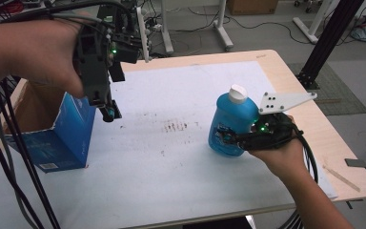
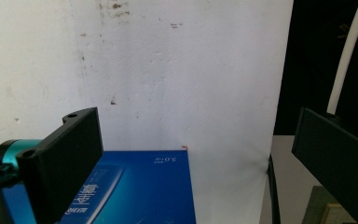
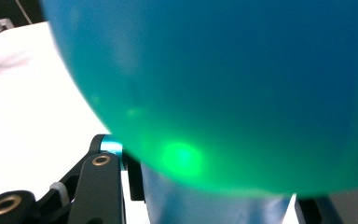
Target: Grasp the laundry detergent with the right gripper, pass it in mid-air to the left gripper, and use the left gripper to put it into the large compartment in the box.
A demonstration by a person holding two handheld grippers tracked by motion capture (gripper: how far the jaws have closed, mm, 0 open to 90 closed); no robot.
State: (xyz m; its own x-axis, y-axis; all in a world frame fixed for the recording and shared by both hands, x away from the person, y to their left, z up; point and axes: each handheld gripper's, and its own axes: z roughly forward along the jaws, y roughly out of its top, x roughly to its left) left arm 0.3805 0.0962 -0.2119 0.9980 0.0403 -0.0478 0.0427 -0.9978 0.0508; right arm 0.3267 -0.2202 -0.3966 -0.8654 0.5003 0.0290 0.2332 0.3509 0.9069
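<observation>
The right gripper (image 1: 228, 138) had its jaws clamped on a blue bottle (image 1: 231, 121) with a white cap, standing upright on the tabletop (image 1: 171, 191) right of centre (the near and right edges lay well apart from it). The left gripper (image 1: 108, 112) hung above an open blue box (image 1: 69, 138) near the left edge, jaws wide apart and holding nothing. Bare sheet stretched between box and bottle.

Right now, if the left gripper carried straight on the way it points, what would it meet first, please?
Most likely the blue box: the left gripper, open, points down with the box's top just below it. Depth is unclear, so it might pass beside the box onto the white mat.
</observation>
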